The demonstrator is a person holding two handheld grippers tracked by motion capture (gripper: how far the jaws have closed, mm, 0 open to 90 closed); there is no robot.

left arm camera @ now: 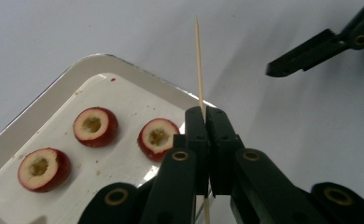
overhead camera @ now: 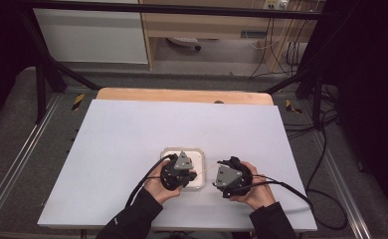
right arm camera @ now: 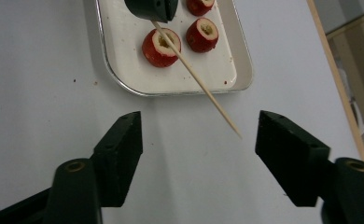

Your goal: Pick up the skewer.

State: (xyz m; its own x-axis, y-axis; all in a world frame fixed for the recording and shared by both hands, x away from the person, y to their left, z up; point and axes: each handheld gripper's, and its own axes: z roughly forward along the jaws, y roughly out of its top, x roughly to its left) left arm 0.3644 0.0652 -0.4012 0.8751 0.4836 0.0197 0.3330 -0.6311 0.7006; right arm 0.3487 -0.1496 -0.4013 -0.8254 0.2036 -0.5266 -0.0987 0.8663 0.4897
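My left gripper (left arm camera: 206,116) is shut on a thin wooden skewer (left arm camera: 199,65), which sticks out past the jaws with its point forward. Beside it lies a white tray (left arm camera: 45,102) with three cored red fruit pieces (left arm camera: 95,126). In the right gripper view my right gripper (right arm camera: 201,123) stands open over the white table, nothing between its pads. The skewer (right arm camera: 194,77) slants down from the left gripper (right arm camera: 150,9), and its tip ends just ahead of the gap between the right jaws. From above, the left gripper (overhead camera: 192,174) and right gripper (overhead camera: 218,173) face each other beside the tray (overhead camera: 198,154).
A white board (overhead camera: 132,134) covers the table, with a wooden strip (overhead camera: 182,94) along its far edge. Black frame bars, cables and a cabinet stand beyond it. A cable trails from each gripper toward the person's sleeves at the near edge.
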